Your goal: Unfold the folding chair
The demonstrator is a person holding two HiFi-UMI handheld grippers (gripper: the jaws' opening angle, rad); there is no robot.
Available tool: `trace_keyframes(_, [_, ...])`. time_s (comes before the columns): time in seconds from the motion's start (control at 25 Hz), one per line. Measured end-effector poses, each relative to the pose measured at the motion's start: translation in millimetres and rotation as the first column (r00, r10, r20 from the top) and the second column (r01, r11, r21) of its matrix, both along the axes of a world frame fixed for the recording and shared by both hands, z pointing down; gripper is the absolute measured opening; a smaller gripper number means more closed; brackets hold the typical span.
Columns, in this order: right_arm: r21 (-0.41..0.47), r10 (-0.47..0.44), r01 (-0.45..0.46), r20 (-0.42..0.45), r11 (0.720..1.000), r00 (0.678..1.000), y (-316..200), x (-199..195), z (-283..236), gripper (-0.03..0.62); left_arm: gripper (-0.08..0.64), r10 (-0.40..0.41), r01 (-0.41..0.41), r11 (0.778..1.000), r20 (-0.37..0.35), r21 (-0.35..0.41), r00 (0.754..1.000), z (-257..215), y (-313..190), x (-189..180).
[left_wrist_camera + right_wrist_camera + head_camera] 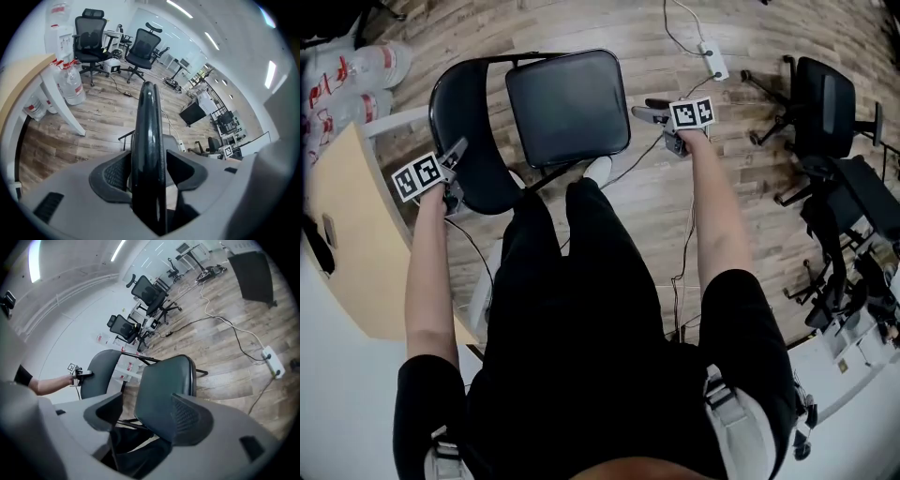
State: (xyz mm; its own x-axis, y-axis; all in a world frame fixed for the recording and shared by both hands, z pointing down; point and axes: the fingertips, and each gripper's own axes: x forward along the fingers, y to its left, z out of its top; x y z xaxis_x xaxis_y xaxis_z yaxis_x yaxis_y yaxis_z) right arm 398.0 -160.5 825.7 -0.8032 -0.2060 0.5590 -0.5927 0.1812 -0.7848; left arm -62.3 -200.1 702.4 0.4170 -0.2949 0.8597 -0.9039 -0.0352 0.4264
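Observation:
The black folding chair stands on the wood floor in front of the person, its padded seat [567, 105] flat and its curved backrest [473, 141] to the left in the head view. My left gripper [455, 157] is at the backrest's near edge. In the left gripper view that edge [149, 140] runs between the two pads, with a gap at the right pad [187, 171], so the jaws are open around it. My right gripper [652, 113] hangs in the air just right of the seat, open and holding nothing. The seat [164, 390] lies beyond its jaws.
The person's legs [572, 244] and a white shoe [598, 170] are at the chair's front. A wooden table [347, 234] and water bottles [356, 70] are on the left. Office chairs [825, 103] stand on the right. A power strip [713, 62] and cables lie on the floor.

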Motion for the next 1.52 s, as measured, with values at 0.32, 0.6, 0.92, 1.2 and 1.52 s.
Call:
trace_keyframes(0.32, [0.253, 0.006, 0.036, -0.166, 0.967, 0.986, 13.8, -33.4, -121.5, 0.307, 0.290, 0.007, -0.031, 0.982, 0.123, 0.188, 0.992, -69.2, -9.8, -11.5])
trace_keyframes(0.6, [0.537, 0.074, 0.023, -0.159, 0.844, 0.985, 9.6, -98.0, -275.4, 0.307, 0.290, 0.199, -0.275, 0.817, 0.200, 0.506, 0.959, -202.7, 1.9, 42.9])
trace_keyframes(0.92, [0.800, 0.121, 0.001, -0.092, 0.600, 0.988, 42.5, -176.0, -450.8, 0.293, 0.287, 0.406, -0.324, 0.551, 0.092, 0.769, 0.909, -346.3, 64.6, 116.2])
trace_keyframes(1.2, [0.884, 0.146, -0.011, -0.065, 0.467, 0.987, 82.8, -229.7, -543.8, 0.256, 0.240, 0.501, -0.329, 0.419, 0.086, 0.846, 0.861, -412.9, 102.1, 123.1])
trace_keyframes(1.52, [0.910, 0.174, -0.026, -0.051, 0.413, 0.983, 108.6, -259.8, -579.0, 0.152, 0.189, 0.576, -0.329, 0.262, 0.127, 0.907, 0.808, -458.7, 123.4, 133.5])
